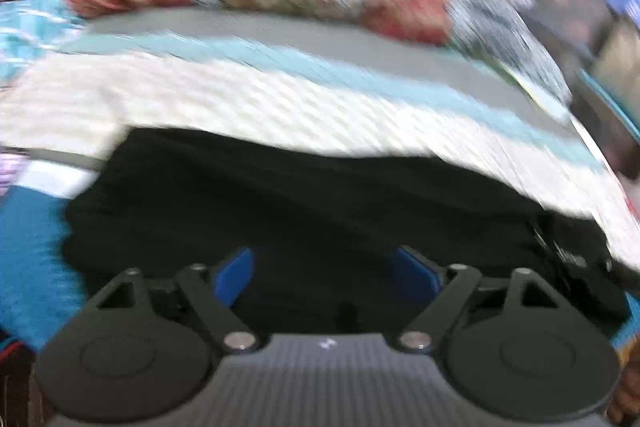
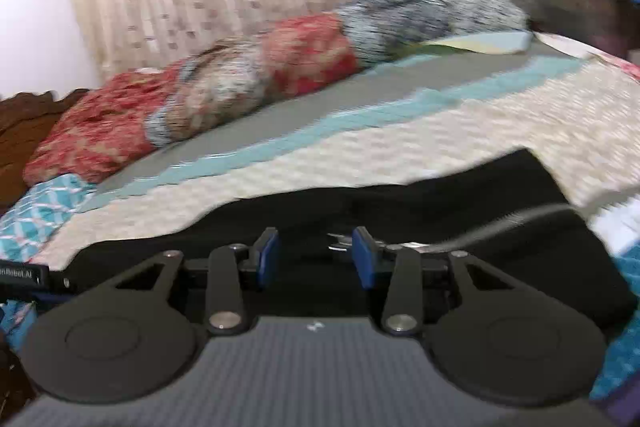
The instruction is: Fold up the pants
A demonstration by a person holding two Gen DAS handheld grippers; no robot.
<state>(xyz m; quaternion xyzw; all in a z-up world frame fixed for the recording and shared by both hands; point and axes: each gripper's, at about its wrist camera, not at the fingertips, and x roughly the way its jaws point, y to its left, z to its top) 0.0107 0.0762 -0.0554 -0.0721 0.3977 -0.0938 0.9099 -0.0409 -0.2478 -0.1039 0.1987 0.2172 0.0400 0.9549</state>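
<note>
Pants (image 1: 304, 195), one black pair, two tongs above, bedspread (image 1: 248, 107)

A bed (image 2: 460, 131) with a cream, teal and grey cover carries black pants (image 2: 400, 211) at six o'clock. Patterned pillows (image 2: 248, 83) lie toward eleven o'clock.
</note>
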